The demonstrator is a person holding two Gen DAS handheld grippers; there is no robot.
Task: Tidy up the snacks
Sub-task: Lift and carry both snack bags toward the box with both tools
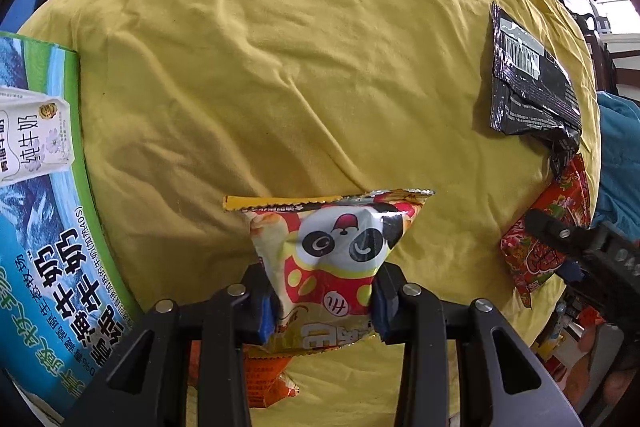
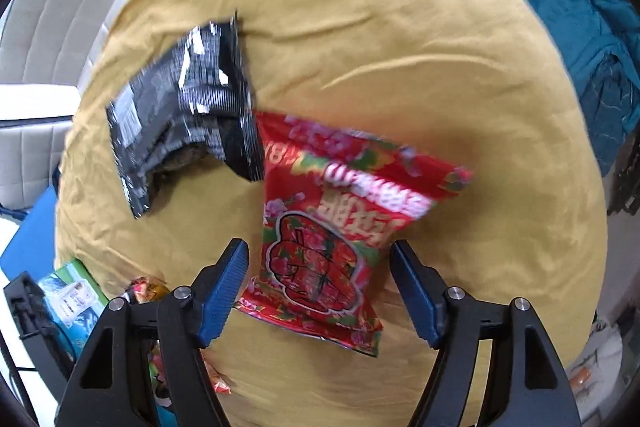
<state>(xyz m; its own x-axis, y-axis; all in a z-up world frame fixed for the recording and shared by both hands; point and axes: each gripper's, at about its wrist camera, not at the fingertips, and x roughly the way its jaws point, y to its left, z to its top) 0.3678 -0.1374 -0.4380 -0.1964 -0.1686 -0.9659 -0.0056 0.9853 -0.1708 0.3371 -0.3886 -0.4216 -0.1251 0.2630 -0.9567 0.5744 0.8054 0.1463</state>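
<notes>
Left wrist view: a crinkly panda-print snack packet (image 1: 340, 259) is pinched between the left gripper (image 1: 324, 301) fingers, while a red floral foil packet (image 2: 332, 231) is straddled by the right gripper (image 2: 320, 291) spread fingers, so closing seems next.

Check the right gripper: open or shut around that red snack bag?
Open. The right gripper has its fingers spread either side of the red snack bag, with yellow cloth showing in both gaps.

Red bag (image 2: 332, 227): print blurred, unreadable.
Orange packet (image 1: 266, 377): mostly hidden behind the left gripper's fingers (image 1: 260, 303).
Milk carton box (image 1: 44, 227): cut off at the edge.
</notes>
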